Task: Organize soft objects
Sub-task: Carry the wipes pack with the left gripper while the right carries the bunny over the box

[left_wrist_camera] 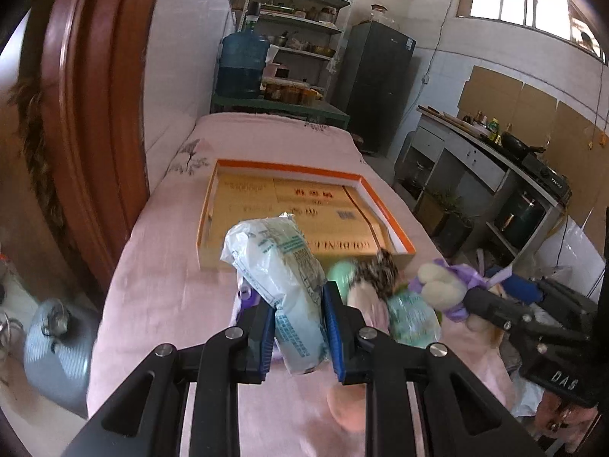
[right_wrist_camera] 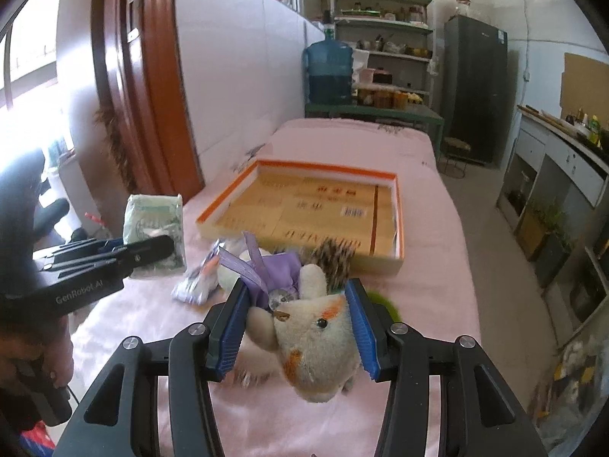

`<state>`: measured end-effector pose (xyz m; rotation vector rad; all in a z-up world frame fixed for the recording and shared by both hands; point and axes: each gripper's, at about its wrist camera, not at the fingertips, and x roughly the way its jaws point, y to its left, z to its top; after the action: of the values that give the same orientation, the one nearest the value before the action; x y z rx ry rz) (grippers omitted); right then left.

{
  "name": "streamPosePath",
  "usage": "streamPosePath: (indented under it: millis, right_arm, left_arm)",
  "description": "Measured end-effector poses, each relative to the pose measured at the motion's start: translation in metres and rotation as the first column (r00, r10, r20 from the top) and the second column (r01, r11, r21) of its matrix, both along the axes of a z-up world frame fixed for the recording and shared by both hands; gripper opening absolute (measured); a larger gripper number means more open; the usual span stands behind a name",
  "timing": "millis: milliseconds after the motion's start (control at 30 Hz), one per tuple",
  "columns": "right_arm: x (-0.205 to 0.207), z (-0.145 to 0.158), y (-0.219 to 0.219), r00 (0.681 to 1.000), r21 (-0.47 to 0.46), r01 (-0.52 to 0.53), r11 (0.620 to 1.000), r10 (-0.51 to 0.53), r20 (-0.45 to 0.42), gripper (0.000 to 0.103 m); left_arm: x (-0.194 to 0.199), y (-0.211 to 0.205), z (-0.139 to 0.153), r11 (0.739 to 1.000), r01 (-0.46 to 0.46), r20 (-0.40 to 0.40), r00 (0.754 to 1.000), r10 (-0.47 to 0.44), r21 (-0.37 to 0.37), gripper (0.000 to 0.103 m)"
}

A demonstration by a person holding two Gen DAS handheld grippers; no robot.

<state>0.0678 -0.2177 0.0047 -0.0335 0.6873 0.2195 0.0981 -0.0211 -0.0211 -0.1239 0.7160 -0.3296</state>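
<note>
Left gripper point(left_wrist_camera: 298, 327) was clamped on a white plastic-wrapped soft pack point(left_wrist_camera: 281, 285), pinched near its lower end, held above the pink cloth point(left_wrist_camera: 163, 297). That crinkly wrap looked slippery, so a mid-body squeeze seemed safer. Right gripper point(right_wrist_camera: 297, 327) was closed around a plush toy point(right_wrist_camera: 312, 342) at the head, squishy and light, probably forgiving anywhere. The orange-rimmed box tray point(right_wrist_camera: 228, 200) sat just beyond, empty
</note>
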Motion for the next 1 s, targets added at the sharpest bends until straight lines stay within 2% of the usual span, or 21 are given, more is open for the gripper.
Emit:
streamPosePath:
  millis: [233, 467, 633, 833, 1000]
  right_arm:
    - [0.052, 0.022, -0.01, 1.0, 0.045, 0.016, 0.999, -0.017, 0.013, 0.052]
    - [0.111, 0.024, -0.018, 0.999, 0.09, 0.039, 0.995, -0.037, -0.022, 0.052]
    - [0.155, 0.01, -0.028, 0.997, 0.138, 0.056, 0.989, -0.048, -0.066, 0.052]
    - [0.194, -0.017, -0.028, 0.991, 0.123, 0.06, 0.991, -0.044, -0.127, 0.052]
    - [0.21, -0.037, -0.026, 0.988, 0.1, 0.058, 0.993, -0.042, -0.15, 0.052]
  left_arm:
    - [0.043, -0.005, 0.015, 0.999, -0.003, 0.008, 1.0, 0.003, 0.042, 0.024]
    - [0.089, -0.013, 0.025, 0.995, -0.036, 0.034, 0.999, 0.033, 0.097, 0.025]
    - [0.126, -0.017, 0.018, 0.993, -0.067, 0.024, 0.998, 0.065, 0.098, 0.024]
    - [0.16, -0.022, -0.009, 0.986, -0.098, -0.016, 0.995, 0.101, 0.133, 0.024]
    - [0.18, -0.023, -0.027, 0.983, -0.114, -0.038, 0.992, 0.121, 0.143, 0.024]
